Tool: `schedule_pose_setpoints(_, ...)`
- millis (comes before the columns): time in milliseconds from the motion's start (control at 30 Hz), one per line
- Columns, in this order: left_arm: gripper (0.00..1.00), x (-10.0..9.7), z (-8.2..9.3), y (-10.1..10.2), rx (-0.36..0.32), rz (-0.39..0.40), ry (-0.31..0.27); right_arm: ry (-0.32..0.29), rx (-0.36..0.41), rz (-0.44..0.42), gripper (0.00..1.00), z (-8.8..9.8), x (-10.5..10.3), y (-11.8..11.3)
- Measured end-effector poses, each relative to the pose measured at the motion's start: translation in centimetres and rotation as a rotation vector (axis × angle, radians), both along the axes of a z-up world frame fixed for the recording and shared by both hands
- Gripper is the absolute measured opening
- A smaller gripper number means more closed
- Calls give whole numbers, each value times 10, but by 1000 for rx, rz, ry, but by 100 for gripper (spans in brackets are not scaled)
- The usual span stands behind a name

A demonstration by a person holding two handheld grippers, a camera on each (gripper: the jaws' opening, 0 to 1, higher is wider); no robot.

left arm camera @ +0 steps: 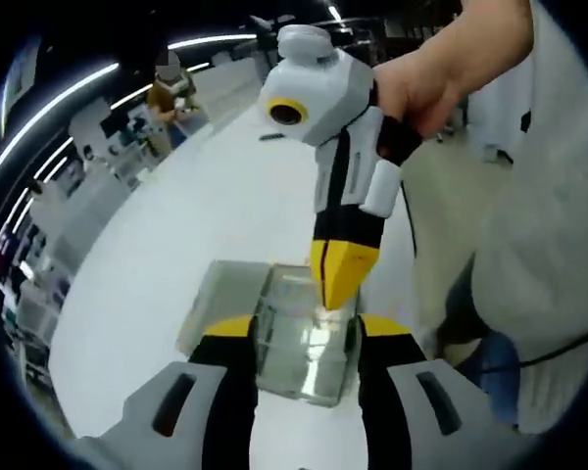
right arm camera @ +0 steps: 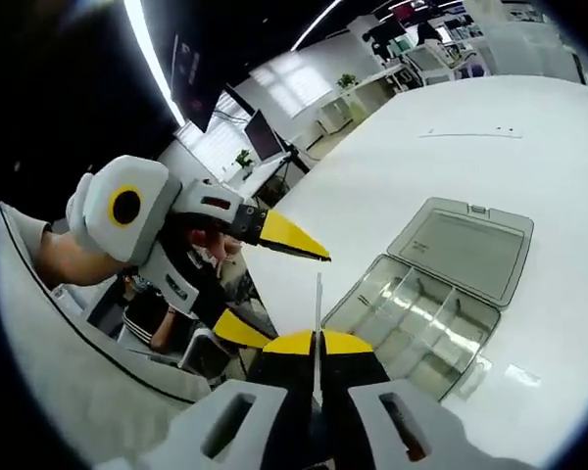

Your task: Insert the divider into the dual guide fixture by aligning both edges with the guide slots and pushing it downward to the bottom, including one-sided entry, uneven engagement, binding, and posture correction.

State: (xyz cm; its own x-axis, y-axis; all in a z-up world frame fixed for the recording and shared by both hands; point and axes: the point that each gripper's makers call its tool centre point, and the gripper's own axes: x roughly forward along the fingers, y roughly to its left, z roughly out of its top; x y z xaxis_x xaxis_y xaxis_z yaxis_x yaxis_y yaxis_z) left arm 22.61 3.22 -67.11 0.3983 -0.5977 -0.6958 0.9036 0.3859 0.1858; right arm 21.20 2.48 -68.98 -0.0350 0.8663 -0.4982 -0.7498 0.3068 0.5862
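Observation:
A clear plastic compartment box (left arm camera: 299,362) (right arm camera: 421,318) lies on the white table with its lid (right arm camera: 465,245) folded open and flat. My right gripper (right arm camera: 318,343) is shut on a thin clear divider (right arm camera: 318,299), seen edge-on and standing up from the jaws. In the left gripper view the right gripper (left arm camera: 338,284) points down onto the box's far right part. My left gripper (left arm camera: 306,333) is open, its yellow jaws wide on either side of the box's near end. I cannot tell whether they touch it. From the right gripper view, the left gripper (right arm camera: 294,299) sits at the box's left corner.
The white table (left arm camera: 176,245) stretches wide around the box. A hand (left arm camera: 441,69) and a light sleeve (left arm camera: 549,215) hold the right gripper. A person (left arm camera: 171,93) sits far back. Desks with monitors (right arm camera: 265,132) stand beyond the table edge.

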Motion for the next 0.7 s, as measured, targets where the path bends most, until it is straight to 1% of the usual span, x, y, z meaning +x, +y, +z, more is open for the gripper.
schedule_pose_setpoints(33, 34, 0, 1, 1, 1, -1, 1, -2, 0, 2, 0, 0, 0, 0)
schedule_pose_setpoints(133, 33, -1, 5, 0, -33, -6, 41, -28, 10, 28, 0, 1, -2, -1)
schedule_pose_setpoints(200, 31, 1, 7, 0, -55, -1, 64, -46, 2, 49, 0, 0, -4, -2)
schedule_pose_setpoints(233, 31, 0, 8, 0, -63, -4, 91, -51, 4, 54, 0, 1, -5, -1)
schedule_pose_setpoints(300, 30, 2, 9, 1, -62, -8, 99, -64, 17, 65, 0, 2, -6, -1)
schedule_pose_setpoints(333, 28, 1, 11, 1, -66, -15, 106, -73, 18, 73, 0, 3, -7, -1)
schedule_pose_setpoints(400, 23, 0, 13, -1, -81, -22, 139, -90, 10, 94, 0, 2, -9, -1)
schedule_pose_setpoints(433, 21, 1, 15, 0, -81, -22, 137, -93, 11, 98, 0, 2, -9, -1)
schedule_pose_setpoints(533, 16, -1, 16, -2, -107, -25, 186, -116, 28, 116, 0, 3, -10, 0)
schedule_pose_setpoints(600, 17, -2, 13, -2, -103, -27, 206, -139, 24, 134, 0, 3, -10, -1)
schedule_pose_setpoints(700, 16, -6, 10, -3, -94, -43, 230, -154, 24, 146, 0, 2, -11, -1)
